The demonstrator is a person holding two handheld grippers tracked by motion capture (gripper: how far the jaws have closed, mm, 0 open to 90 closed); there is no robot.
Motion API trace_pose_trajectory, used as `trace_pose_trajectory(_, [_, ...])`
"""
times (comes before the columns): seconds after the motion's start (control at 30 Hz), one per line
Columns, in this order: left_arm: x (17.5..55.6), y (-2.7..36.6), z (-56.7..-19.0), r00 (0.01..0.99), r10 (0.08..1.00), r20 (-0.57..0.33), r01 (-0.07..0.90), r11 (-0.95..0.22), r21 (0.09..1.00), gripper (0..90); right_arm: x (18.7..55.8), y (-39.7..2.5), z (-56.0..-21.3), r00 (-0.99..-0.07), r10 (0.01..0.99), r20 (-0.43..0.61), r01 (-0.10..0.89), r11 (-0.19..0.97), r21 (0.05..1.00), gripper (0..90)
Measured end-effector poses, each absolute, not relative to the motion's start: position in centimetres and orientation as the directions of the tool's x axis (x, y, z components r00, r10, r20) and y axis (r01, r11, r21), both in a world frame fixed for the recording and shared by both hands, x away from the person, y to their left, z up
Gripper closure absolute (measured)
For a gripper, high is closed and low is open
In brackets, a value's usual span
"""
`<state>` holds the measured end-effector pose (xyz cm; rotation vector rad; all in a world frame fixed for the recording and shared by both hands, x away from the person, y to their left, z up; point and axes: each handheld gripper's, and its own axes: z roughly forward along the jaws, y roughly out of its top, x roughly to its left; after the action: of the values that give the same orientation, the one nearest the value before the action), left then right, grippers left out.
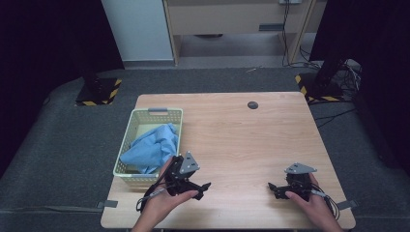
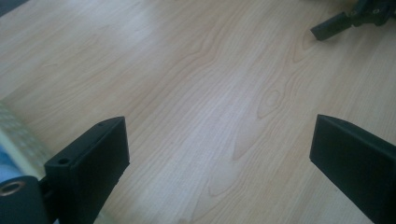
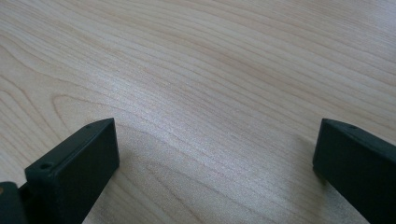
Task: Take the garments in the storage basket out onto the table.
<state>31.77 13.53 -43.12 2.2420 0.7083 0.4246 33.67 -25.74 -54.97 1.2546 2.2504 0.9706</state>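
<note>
Pale wooden counter [image 1: 241, 140], both grippers low over it, fingers [image 2: 88, 163] apart, empty. Blue cloth [image 1: 150, 147] heaped in basket [image 1: 126, 136] beside left gripper [image 1: 205, 186]: likely soft, light, floppy; best pinched at a raised fold.

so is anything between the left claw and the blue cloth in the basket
Only the basket's near-right wall. The blue cloth lies inside the basket, and the open left claw sits just outside that corner over bare table.
</note>
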Motion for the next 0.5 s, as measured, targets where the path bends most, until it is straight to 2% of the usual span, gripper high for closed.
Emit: trace_pose_trajectory(0.5, [31.6,15.7,-41.3,0.769,0.632,0.099,0.361,-0.556,0.749,3.9,33.7,-25.7,-55.0,-0.526,0.851,-0.001,0.583,0.361,0.728,0.5])
